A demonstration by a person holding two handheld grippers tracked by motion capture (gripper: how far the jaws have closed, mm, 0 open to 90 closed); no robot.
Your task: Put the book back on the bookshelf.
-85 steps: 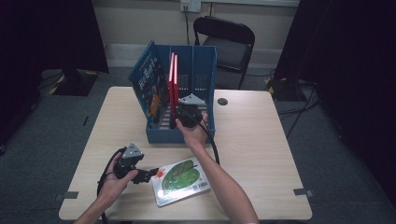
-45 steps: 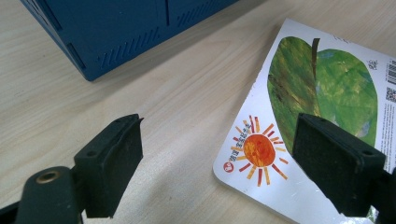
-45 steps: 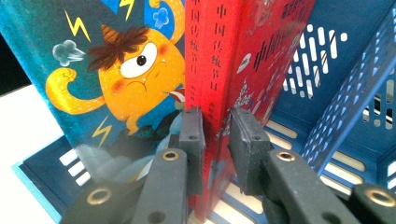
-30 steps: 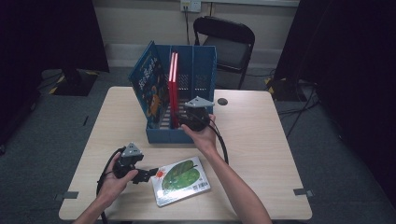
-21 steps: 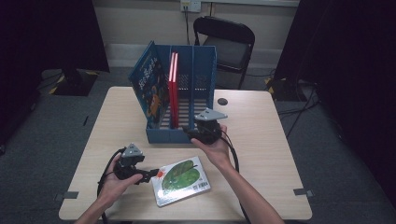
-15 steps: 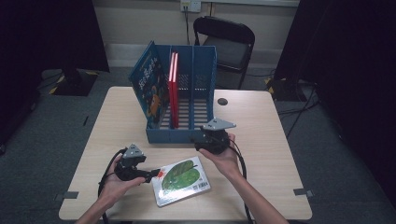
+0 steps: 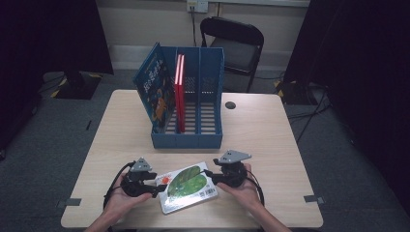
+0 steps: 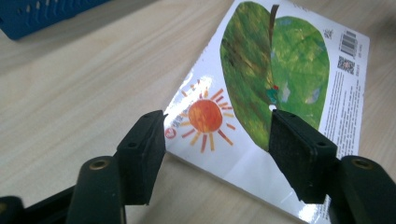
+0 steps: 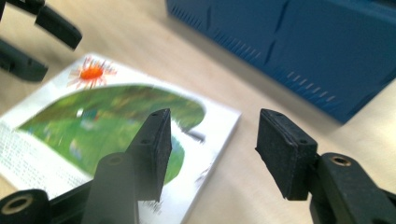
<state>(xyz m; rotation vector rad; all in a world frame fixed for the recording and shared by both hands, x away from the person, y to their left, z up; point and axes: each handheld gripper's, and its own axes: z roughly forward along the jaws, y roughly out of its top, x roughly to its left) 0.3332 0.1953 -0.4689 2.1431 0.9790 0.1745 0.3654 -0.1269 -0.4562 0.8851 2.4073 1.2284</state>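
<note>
My right hand-held gripper [image 7: 211,176] has come back from the rack [image 7: 186,137] to the book [image 7: 187,187], jaws apart at its near corner. The left hand-held gripper [image 7: 157,188], also apart, straddles the opposite corner. The book lies flat on the counter [image 7: 270,140] between them; it looks thin, stiff, glossy and probably slippery, so I'd pinch an edge.

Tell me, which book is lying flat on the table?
The green leaf book, with an orange sun on its cover, lies flat between the left gripper and right gripper. The blue book and red book stand in the blue rack.
</note>
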